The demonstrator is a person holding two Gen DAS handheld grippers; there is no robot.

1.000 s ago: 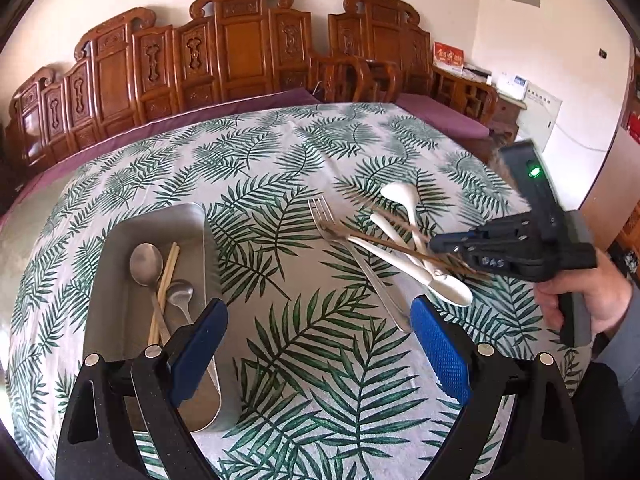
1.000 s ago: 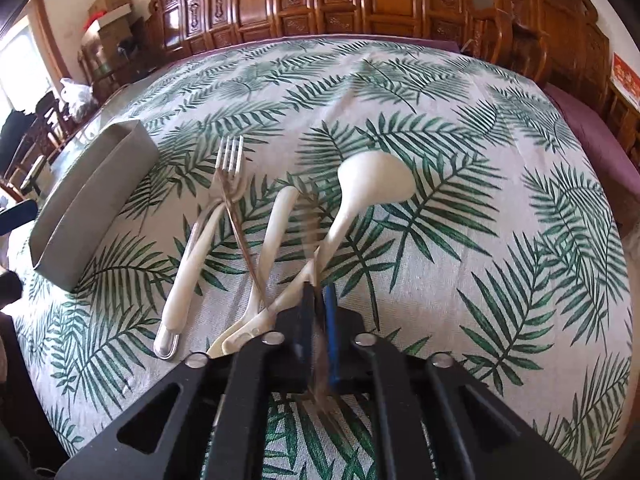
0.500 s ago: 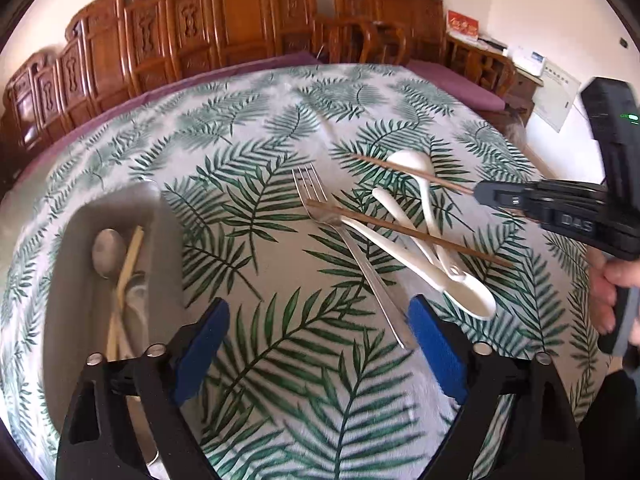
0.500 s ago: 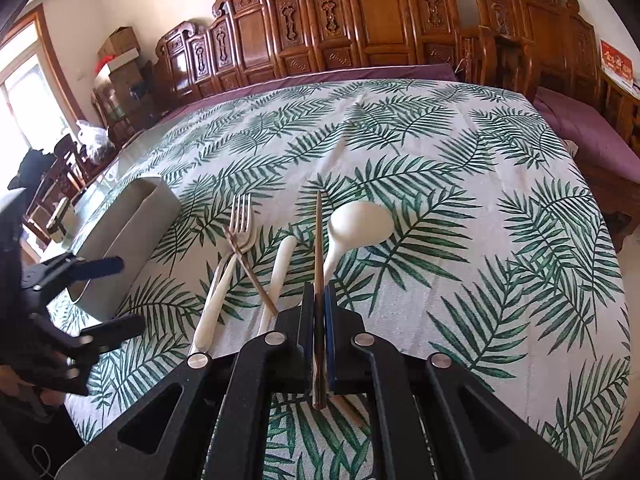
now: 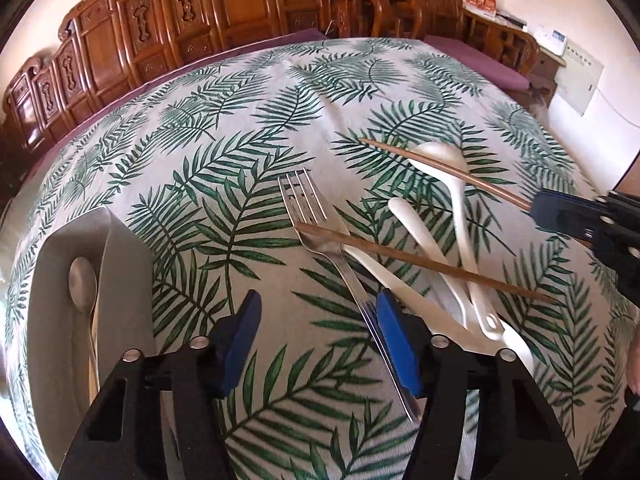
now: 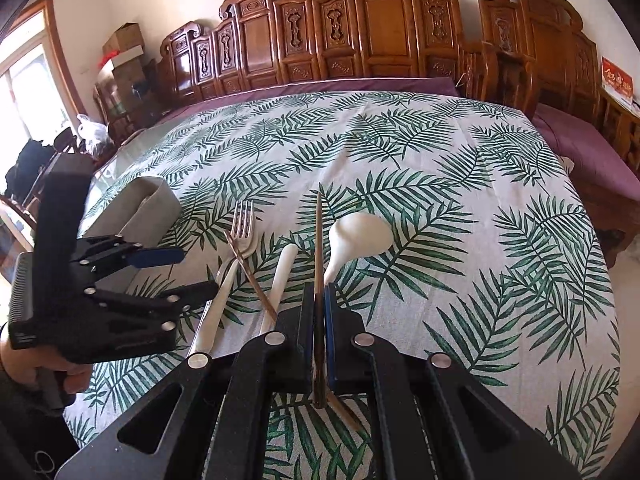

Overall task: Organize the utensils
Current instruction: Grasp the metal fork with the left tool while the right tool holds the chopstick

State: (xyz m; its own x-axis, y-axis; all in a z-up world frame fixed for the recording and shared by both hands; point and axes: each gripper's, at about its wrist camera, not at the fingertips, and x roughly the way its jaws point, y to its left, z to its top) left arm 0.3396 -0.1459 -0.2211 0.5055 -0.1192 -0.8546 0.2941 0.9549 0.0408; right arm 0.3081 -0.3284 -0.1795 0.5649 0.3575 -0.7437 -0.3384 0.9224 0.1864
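A metal fork (image 5: 316, 224) lies on the leaf-print cloth, and its handle runs just inside the right pad of my left gripper (image 5: 320, 336). The jaws are closing and the pads do not press on the fork. A brown chopstick (image 5: 420, 260) lies across the fork and several white spoons (image 5: 460, 216). My right gripper (image 6: 320, 304) is shut on a second chopstick (image 6: 318, 240) and holds it above the big white spoon (image 6: 360, 232). In the right wrist view my left gripper (image 6: 180, 274) hovers over the fork's (image 6: 242, 232) handle.
A grey tray (image 5: 120, 264) holding a metal spoon (image 5: 82, 280) and chopsticks stands at the left; its wall (image 6: 148, 204) shows in the right wrist view. Carved wooden chairs ring the table's far side. A hand (image 6: 48, 376) grips the left tool.
My left gripper has moved from the tray over to the fork, dropped lower, and its jaws have narrowed. My right gripper has lifted its chopstick off the pile.
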